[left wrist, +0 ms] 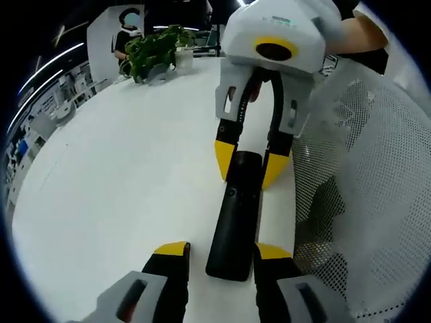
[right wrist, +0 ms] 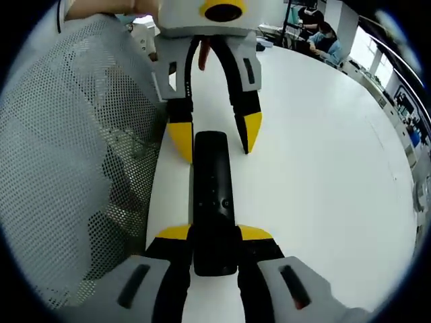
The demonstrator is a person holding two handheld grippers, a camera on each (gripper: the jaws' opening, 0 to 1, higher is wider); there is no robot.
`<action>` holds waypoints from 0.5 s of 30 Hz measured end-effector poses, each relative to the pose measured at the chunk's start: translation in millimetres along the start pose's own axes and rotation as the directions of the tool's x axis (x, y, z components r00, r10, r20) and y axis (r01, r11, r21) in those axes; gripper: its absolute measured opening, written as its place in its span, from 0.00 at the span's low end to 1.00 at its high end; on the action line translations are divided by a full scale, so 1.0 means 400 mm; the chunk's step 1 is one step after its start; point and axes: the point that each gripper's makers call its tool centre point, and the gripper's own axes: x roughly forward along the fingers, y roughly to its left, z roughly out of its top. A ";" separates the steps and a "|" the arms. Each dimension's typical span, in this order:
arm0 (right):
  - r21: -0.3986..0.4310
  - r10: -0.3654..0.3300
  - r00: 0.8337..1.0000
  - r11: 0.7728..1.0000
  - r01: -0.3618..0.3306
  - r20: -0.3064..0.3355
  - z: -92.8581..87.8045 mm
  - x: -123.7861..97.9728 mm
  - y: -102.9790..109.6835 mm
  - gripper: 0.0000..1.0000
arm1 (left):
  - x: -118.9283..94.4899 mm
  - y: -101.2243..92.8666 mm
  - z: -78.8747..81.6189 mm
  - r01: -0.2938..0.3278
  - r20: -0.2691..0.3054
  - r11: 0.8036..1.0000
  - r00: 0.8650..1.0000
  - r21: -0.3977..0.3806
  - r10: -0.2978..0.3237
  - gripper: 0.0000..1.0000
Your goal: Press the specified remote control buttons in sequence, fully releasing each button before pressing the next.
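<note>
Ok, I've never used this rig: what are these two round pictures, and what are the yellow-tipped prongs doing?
There is no robot arm. A person holds a two-jaw tool in each hand, and a fisheye camera rides on each one, looking along its jaws. In the left gripper view, the left tool rises from the bottom; the one coming in from the top is the other hand's. The right gripper view looks back from the opposite side. A black remote lies on the white table. The right tool appears closed on one end; the left tool's jaws straddle the other end, open. A plant stands further back, and a mesh chair back is beside the table.
</note>
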 end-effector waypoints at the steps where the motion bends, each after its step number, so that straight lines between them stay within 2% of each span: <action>1: 0.001 0.000 1.000 1.000 0.000 0.004 -0.001 0.000 -0.001 0.24 | -0.001 -0.001 0.001 -0.002 0.000 1.000 1.000 0.005 0.002 0.37; 5: 0.016 -0.002 1.000 1.000 0.002 0.019 -0.002 -0.002 -0.005 0.24 | -0.001 0.002 0.001 -0.005 0.003 1.000 1.000 0.018 0.005 0.33; 8: 0.010 -0.013 1.000 1.000 0.013 0.017 -0.006 -0.004 -0.010 0.24 | -0.003 -0.011 0.001 0.007 -0.003 0.998 1.000 0.056 -0.007 0.26; 15: -0.001 -0.015 1.000 1.000 0.015 0.014 -0.008 -0.005 -0.008 0.24 | -0.002 -0.017 0.004 0.009 -0.005 0.998 1.000 0.069 -0.009 0.25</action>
